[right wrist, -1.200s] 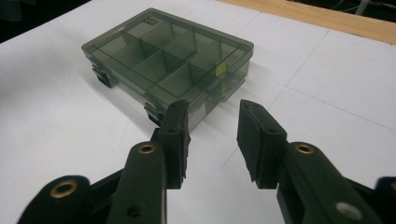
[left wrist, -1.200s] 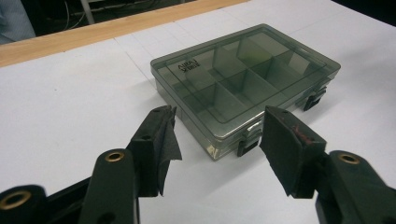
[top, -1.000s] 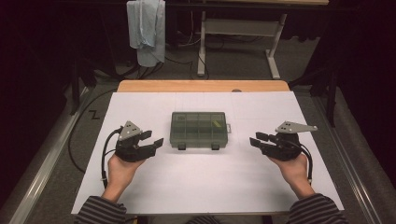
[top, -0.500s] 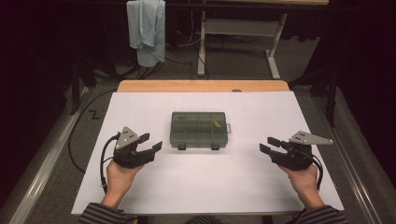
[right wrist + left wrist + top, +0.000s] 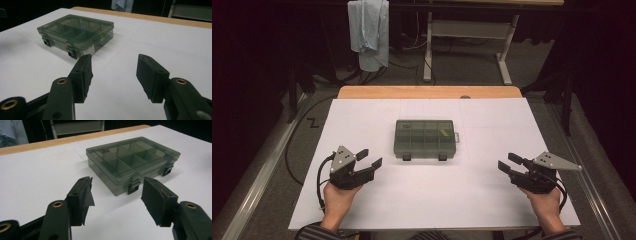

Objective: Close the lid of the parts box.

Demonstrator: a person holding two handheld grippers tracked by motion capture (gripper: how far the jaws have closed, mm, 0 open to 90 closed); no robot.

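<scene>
While both sets of fingers stand apart and empty, the right ones having just been opening, the left gripper (image 5: 362, 162) and right gripper (image 5: 511, 166) flank the latched compartment box (image 5: 425, 139) mid-bench (image 5: 512, 120). Judged an approach; next, reaching its near latches.

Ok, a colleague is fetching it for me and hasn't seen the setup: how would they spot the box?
Look for the white table with the wooden far edge. The box lies flat near its middle, between the two grippers. It is a smoky see-through case with inner dividers, its lid shut by two black latches on the near side.
</scene>
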